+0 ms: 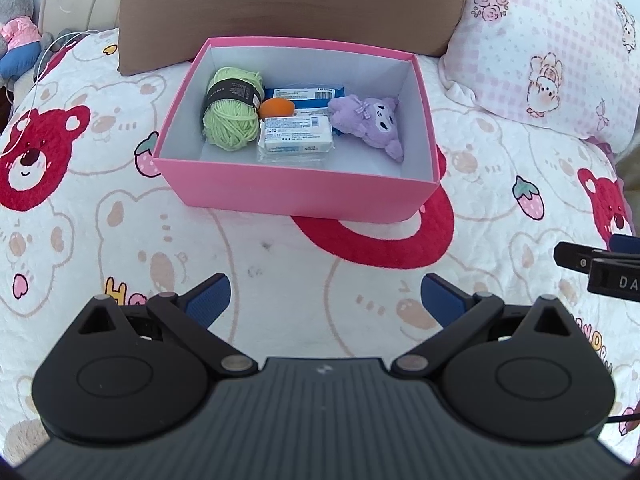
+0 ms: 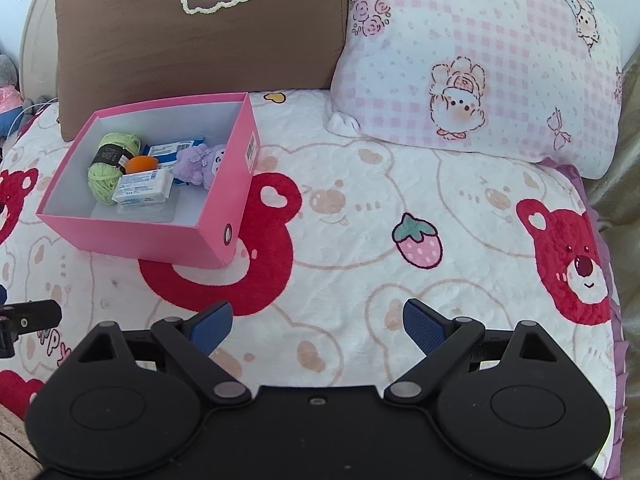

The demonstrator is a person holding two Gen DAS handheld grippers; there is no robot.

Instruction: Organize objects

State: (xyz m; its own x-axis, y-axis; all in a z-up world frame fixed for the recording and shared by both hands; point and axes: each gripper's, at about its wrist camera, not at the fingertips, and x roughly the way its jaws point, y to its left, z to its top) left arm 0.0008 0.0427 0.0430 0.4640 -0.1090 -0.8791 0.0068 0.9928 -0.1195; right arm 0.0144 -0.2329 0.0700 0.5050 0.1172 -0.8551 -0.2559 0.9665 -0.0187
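Pink box (image 1: 296, 196): open-topped, no lid in view, on the bed blanket (image 1: 280, 264), near the middle of the bed and just in front of the brown pillow (image 1: 292, 4).
Green yarn ball (image 1: 232, 110): inside the box, far-left part, dark paper band around it.
Orange ball (image 1: 276, 109): inside, between the yarn and the purple plush, touching the white packet.
White packet (image 1: 298, 135): inside, near-middle, lying flat, partly on a clear wrapper.
Blue-and-white packet (image 1: 304, 94): inside, against the far wall, partly under the other things.
Purple plush toy (image 1: 370, 120): inside, right part, lying on its side.
Blanket around the box: bare of loose things on the left, right and near sides in both views; only printed bears and strawberries.
Pink check pillow (image 2: 480, 68): far right, well apart from the box.
Grey plush (image 1: 16, 20): far left, off the blanket edge; part of the job or not, cannot tell.
Left hand-held gripper (image 1: 324, 300): jaws spread wide, nothing between the blue pads, hanging over bare blanket on the near side of the box.
Right hand-held gripper (image 2: 318, 326): jaws spread wide, nothing held, over bare blanket near and right of the box.
Done, by judgement: gathering looks finished, five things already in the box.
Left, by judgement: little or nothing; perhaps tidying inside the box, or closing it if a lid exists out of view.
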